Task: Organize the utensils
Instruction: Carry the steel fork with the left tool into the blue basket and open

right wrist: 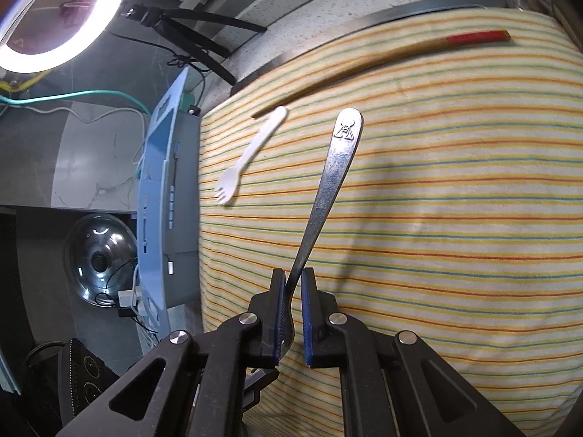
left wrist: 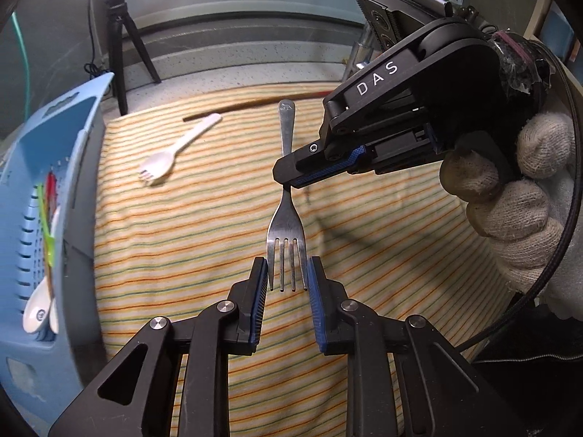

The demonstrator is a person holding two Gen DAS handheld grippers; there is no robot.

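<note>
A metal fork [left wrist: 286,218] hangs above the striped cloth [left wrist: 175,262], held at both ends. My left gripper [left wrist: 288,266] is shut on its tines, one blue pad against each outer tine. My right gripper [left wrist: 288,179], in a white-gloved hand [left wrist: 510,200], comes in from the right and is shut on the fork's neck. In the right wrist view the fork's handle [right wrist: 328,182] rises from between the pads of the right gripper [right wrist: 293,276], embossed end up. A white plastic fork [left wrist: 171,153] [right wrist: 251,153] and a wooden chopstick [left wrist: 255,103] [right wrist: 382,58] with a red end lie on the cloth.
A blue slotted utensil basket [left wrist: 54,182] [right wrist: 160,182] stands at the cloth's left edge with white spoons [left wrist: 36,313] and coloured utensils in it. Beyond the cloth stand a black tripod [left wrist: 120,36] and a ring light [right wrist: 54,18]. A glass pot lid [right wrist: 98,258] sits low at the left.
</note>
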